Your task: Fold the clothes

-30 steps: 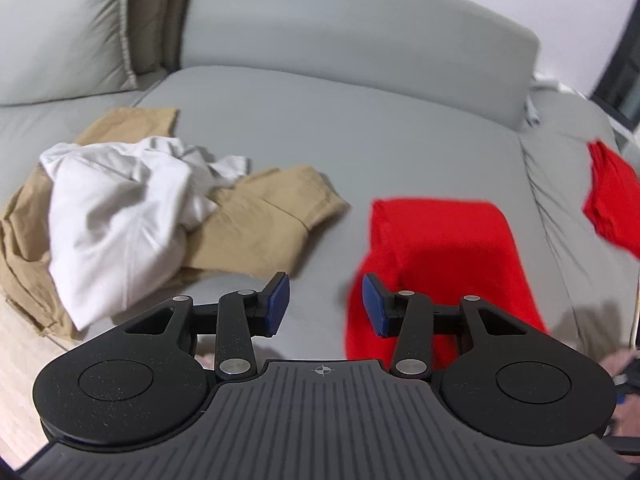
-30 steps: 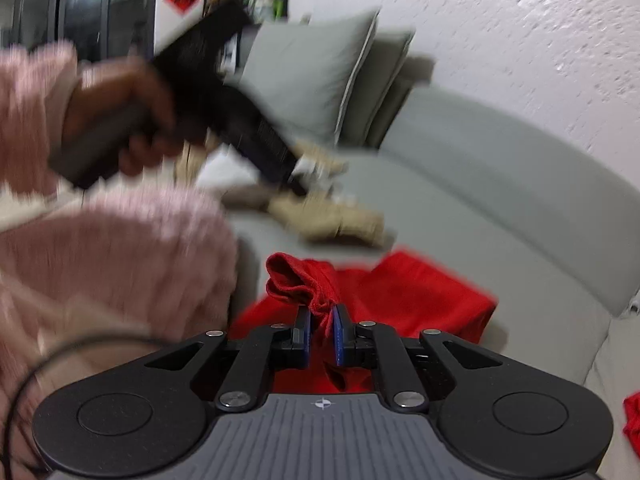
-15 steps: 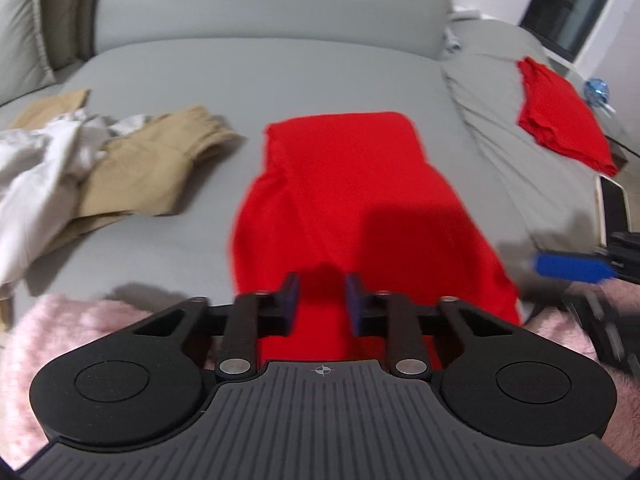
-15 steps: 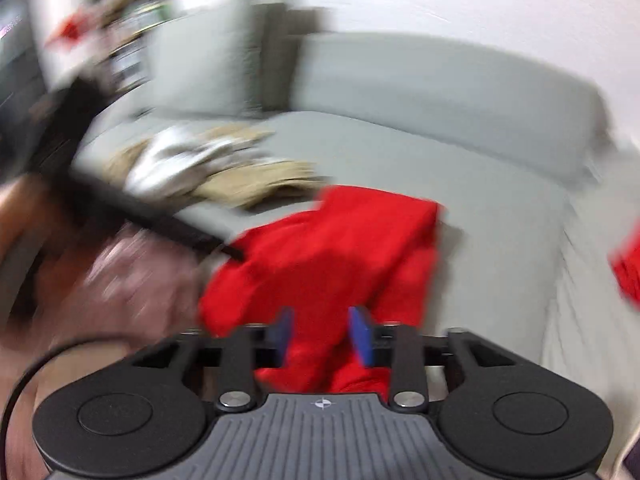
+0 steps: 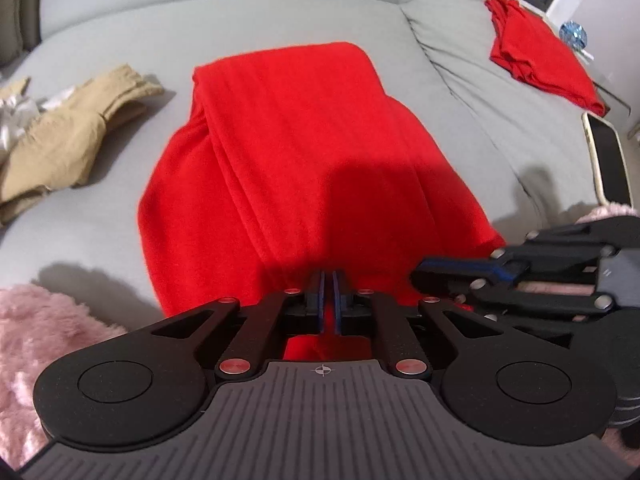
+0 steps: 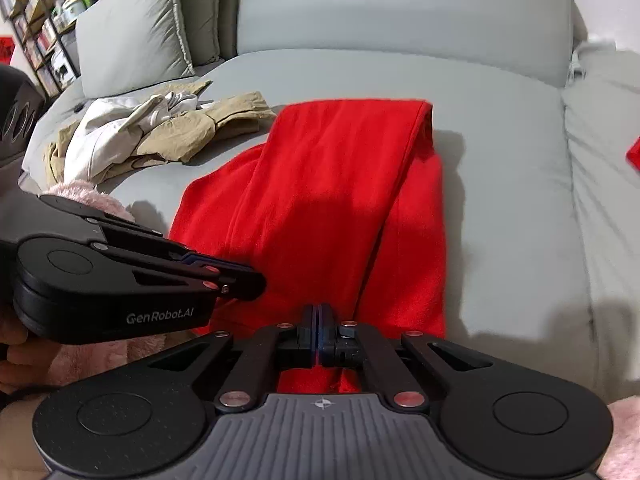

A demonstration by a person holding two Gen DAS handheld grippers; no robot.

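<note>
1. Red garment (image 5: 304, 152) lies on the grey sofa seat (image 5: 248, 16), folded lengthwise into a long panel, far end toward the backrest, near edge at my tools.
2. I see my left tool (image 5: 329, 300) at that near edge. Its blue pads are almost together, with a thin strip of red cloth between them. I read it as pinched on the garment's hem.
3. My right tool (image 6: 318, 330) sits just beside it on the same edge, jaws brought fully together. Red cloth shows directly under and behind the pads, so I take it as clamped on the hem too.
4. Each tool appears in the other's view: the right one comes in from the right side of the left wrist view (image 5: 460, 276), the left one from the left side of the right wrist view (image 6: 240, 276). Both are close together, low over the cloth.
5. Tan trousers (image 6: 188, 136) and a white garment (image 6: 100, 136) lie in a loose heap to the left of the red garment, apart from it.
6. A second red piece (image 5: 536, 56) lies on the next sofa section to the right, well apart.
7. A phone (image 5: 608, 160) lies near the right edge of that cushion.
8. Pink fluffy sleeve (image 5: 36, 340) shows at the lower left of the left wrist view.
</note>
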